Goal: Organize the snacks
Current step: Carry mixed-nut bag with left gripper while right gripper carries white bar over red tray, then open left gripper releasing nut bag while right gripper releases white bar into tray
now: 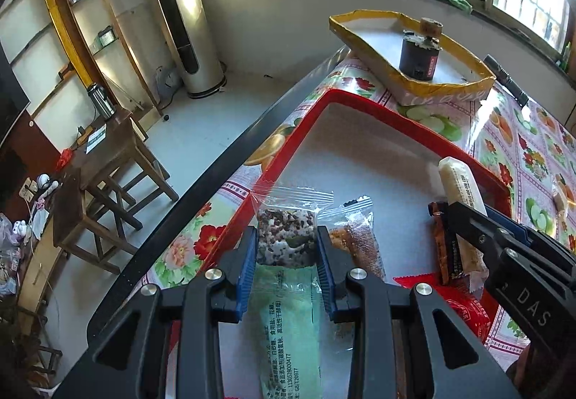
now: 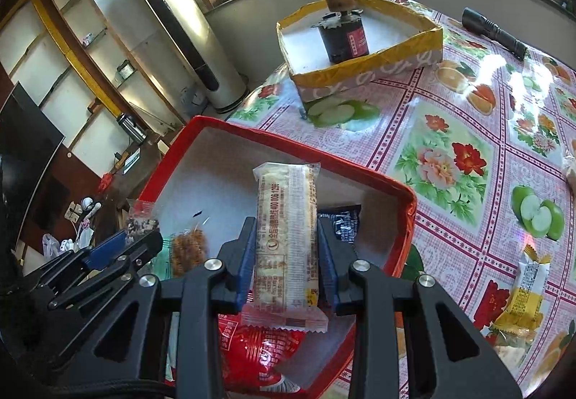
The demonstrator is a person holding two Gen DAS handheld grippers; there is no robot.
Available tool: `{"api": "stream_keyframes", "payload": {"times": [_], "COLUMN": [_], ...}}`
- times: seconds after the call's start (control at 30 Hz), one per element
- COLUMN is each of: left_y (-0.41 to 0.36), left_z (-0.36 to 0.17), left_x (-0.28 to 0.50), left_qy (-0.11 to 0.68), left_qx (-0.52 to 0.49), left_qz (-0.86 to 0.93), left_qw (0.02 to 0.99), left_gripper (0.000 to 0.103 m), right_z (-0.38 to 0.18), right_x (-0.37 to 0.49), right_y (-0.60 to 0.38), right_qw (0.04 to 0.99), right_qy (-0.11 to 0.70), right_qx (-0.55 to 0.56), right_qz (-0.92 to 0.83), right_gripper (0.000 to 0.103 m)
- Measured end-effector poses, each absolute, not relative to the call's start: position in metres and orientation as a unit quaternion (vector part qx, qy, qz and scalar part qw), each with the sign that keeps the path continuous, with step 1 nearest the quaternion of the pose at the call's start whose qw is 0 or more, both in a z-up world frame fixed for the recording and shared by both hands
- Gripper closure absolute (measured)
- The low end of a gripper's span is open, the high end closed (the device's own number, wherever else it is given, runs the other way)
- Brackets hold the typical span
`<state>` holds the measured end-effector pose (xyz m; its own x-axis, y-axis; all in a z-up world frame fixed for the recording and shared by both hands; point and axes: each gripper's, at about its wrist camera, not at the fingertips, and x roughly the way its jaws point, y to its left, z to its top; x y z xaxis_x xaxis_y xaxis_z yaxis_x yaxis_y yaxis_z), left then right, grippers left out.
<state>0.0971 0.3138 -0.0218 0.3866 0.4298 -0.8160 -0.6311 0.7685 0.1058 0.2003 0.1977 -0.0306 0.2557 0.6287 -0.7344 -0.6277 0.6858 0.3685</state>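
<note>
My left gripper point(image 1: 287, 241) is shut on a green-and-clear grain bar packet point(image 1: 286, 248), held over the red tray point(image 1: 306, 118). In the right wrist view my right gripper point(image 2: 287, 237) is shut on a pale crisp-bar packet point(image 2: 286, 240), also above the red tray point(image 2: 410, 204). That right gripper point(image 1: 453, 210) and its pale packet point(image 1: 457, 183) show at the right of the left wrist view. The left gripper point(image 2: 144, 239) appears at the lower left of the right wrist view. Inside the tray lie an orange snack point(image 1: 360, 240), a dark packet point(image 2: 342, 222) and a red packet point(image 2: 259, 352).
A yellow-rimmed box point(image 2: 396, 50) holding a dark jar point(image 2: 343, 35) stands behind the tray on the flowered tablecloth point(image 2: 450, 132). A black torch point(image 2: 493, 32) lies far right. A yellow snack packet point(image 2: 525, 294) rests on the cloth at the right. The table edge point(image 1: 201, 190) runs left of the tray.
</note>
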Motion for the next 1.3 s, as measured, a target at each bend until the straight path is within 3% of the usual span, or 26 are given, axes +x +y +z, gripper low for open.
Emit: {"api": "stream_keyframes", "payload": {"times": [0.6, 0.67, 0.7, 0.77, 0.97, 1.3], "left_y": [0.314, 0.315, 0.315, 0.312, 0.292, 0.246], "left_z": [-0.027, -0.026, -0.025, -0.018, 0.008, 0.023], "left_x": [0.1, 0.098, 0.097, 0.092, 0.079, 0.081], "left_qy": [0.466, 0.468, 0.466, 0.455, 0.412, 0.392], "left_qx": [-0.102, -0.107, -0.109, -0.107, -0.092, -0.075], "left_qz": [0.321, 0.323, 0.325, 0.332, 0.354, 0.338], "left_qw": [0.818, 0.815, 0.816, 0.819, 0.834, 0.852], "left_gripper": [0.069, 0.057, 0.054, 0.049, 0.039, 0.036], "right_z": [-0.031, -0.031, -0.03, -0.025, -0.001, 0.022], "right_x": [0.201, 0.202, 0.202, 0.2, 0.186, 0.166], "right_y": [0.2, 0.2, 0.197, 0.192, 0.162, 0.086], "right_qw": [0.793, 0.788, 0.787, 0.79, 0.809, 0.883], "right_qy": [0.462, 0.469, 0.471, 0.466, 0.437, 0.382], "right_qx": [-0.008, -0.002, 0.005, 0.012, 0.033, -0.004], "right_qz": [0.396, 0.399, 0.399, 0.398, 0.392, 0.272], "right_gripper": [0.066, 0.056, 0.048, 0.042, 0.037, 0.026]}}
